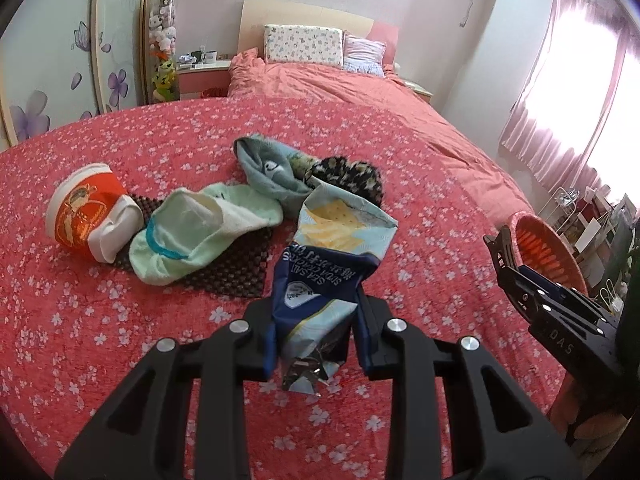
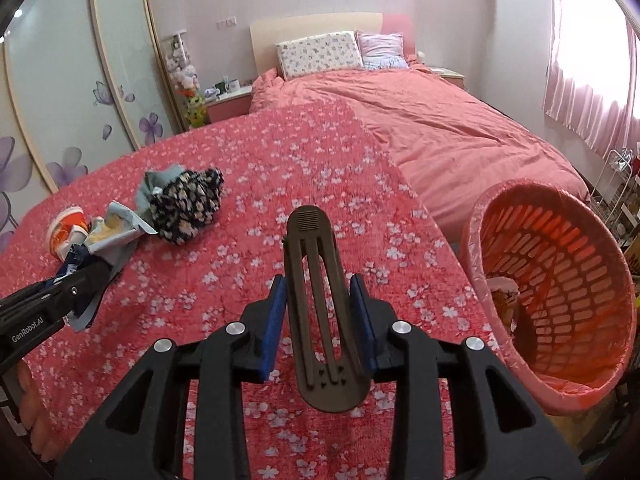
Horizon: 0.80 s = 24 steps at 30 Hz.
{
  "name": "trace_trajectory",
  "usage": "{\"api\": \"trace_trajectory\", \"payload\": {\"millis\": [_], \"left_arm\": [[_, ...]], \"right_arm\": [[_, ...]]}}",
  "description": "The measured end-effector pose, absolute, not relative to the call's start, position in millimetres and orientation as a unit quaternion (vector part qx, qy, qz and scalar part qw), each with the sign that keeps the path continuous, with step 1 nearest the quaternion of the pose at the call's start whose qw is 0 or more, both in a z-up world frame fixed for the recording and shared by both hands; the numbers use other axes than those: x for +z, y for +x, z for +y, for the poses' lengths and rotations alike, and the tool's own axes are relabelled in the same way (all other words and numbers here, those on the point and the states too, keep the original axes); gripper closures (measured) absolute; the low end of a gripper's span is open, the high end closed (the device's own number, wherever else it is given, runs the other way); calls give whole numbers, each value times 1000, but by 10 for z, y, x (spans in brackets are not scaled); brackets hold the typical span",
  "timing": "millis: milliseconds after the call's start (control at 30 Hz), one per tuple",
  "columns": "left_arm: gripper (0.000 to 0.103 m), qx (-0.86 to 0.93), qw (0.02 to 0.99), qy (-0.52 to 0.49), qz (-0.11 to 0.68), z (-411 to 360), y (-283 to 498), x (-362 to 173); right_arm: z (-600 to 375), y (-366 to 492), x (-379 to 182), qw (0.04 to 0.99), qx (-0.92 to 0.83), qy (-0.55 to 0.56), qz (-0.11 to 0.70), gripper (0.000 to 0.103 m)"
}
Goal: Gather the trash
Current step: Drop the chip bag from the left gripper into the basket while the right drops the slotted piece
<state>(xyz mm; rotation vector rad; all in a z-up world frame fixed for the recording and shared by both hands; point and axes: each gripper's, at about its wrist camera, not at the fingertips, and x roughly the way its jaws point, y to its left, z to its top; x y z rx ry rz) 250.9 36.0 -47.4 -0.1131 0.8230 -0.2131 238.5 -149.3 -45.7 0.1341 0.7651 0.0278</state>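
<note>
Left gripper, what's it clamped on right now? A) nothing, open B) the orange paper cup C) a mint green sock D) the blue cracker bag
D: the left gripper is shut on the blue cracker bag, whose crumpled lower end sits pinched between the fingers, while the orange paper cup and the mint green sock lie loose on the red floral bedspread.

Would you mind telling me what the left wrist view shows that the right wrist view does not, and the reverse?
Only the left wrist view shows the pale green sock on the dark mat. Only the right wrist view shows the inside of the red basket and the brown clip in the right gripper. Both show the cracker bag in the left gripper, and the orange cup.
</note>
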Motion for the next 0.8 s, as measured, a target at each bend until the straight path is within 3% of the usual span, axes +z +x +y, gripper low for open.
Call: {"api": "trace_trajectory", "payload": {"millis": [800], "left_arm": [[73, -171, 920, -55, 348, -364, 2335, 139]], "right_arm": [[-1985, 1984, 34, 953, -10, 94, 289, 70]]}}
